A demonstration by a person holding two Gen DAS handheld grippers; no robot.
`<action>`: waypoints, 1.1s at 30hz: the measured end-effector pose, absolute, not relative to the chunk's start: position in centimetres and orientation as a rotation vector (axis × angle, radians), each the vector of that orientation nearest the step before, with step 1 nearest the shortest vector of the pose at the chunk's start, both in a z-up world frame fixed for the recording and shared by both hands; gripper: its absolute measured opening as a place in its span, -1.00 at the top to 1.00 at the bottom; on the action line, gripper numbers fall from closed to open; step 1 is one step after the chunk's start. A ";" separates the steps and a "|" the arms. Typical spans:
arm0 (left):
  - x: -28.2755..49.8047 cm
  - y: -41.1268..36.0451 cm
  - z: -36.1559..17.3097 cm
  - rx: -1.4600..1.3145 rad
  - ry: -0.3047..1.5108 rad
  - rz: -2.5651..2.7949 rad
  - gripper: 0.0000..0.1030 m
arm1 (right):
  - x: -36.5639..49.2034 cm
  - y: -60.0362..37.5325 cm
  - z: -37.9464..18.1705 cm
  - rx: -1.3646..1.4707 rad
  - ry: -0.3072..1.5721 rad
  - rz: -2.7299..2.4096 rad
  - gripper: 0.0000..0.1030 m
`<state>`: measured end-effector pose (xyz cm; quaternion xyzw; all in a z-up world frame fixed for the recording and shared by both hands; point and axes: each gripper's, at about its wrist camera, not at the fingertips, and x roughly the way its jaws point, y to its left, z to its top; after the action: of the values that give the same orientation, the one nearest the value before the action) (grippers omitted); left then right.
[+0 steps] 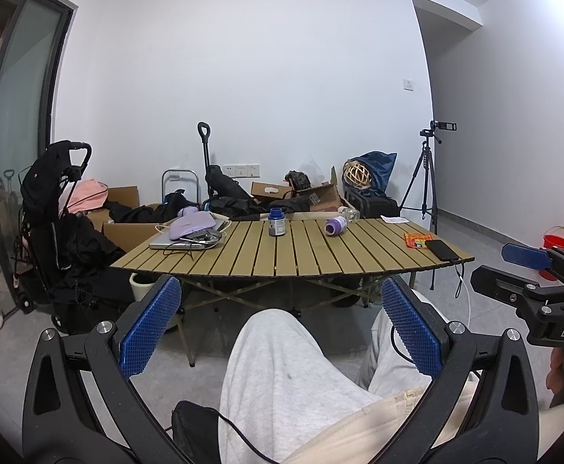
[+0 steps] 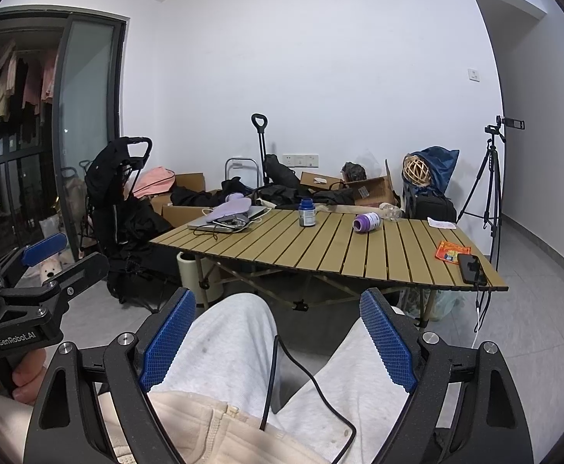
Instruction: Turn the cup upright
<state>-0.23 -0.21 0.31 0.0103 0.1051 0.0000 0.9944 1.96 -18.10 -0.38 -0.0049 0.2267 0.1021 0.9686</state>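
Note:
A purple cup (image 1: pixel 336 226) lies on its side on the slatted wooden table (image 1: pixel 320 255), toward the far middle-right; it also shows in the right wrist view (image 2: pixel 367 222). My left gripper (image 1: pixel 282 328) is open and empty, held low over my lap, well short of the table. My right gripper (image 2: pixel 278 344) is open and empty too, also over my lap. Each gripper shows at the edge of the other's view: the right gripper (image 1: pixel 529 266) and the left gripper (image 2: pixel 46 259).
On the table stand a dark blue jar (image 1: pixel 276 222), a laptop with a lilac item on top (image 1: pixel 189 232), an orange packet (image 1: pixel 417 239) and a phone with cable (image 1: pixel 442 249). Boxes, bags and a stroller (image 1: pixel 57 208) sit behind; a tripod (image 1: pixel 425 178) stands right.

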 end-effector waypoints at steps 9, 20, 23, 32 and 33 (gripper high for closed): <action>-0.7 -0.5 0.3 0.035 0.192 0.005 -1.00 | 2.0 -18.2 -0.2 -0.010 0.459 0.207 -0.76; -0.8 -0.6 0.3 0.036 0.189 0.006 -1.00 | 1.9 -18.2 -0.2 -0.011 0.457 0.207 -0.76; -0.7 -0.5 0.4 0.036 0.189 0.006 -1.00 | 1.9 -18.2 -0.2 -0.011 0.457 0.207 -0.77; -0.6 -0.5 0.2 0.034 0.199 -0.001 -1.00 | 1.9 -18.2 -0.2 -0.011 0.458 0.208 -0.77; -0.6 -0.5 0.2 0.034 0.200 -0.002 -1.00 | 1.9 -18.2 -0.3 -0.011 0.456 0.208 -0.77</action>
<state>-0.59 -0.47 0.23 0.0172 0.0998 -0.0011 0.9949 1.91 -18.18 -0.28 -0.0053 0.2258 0.1028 0.9687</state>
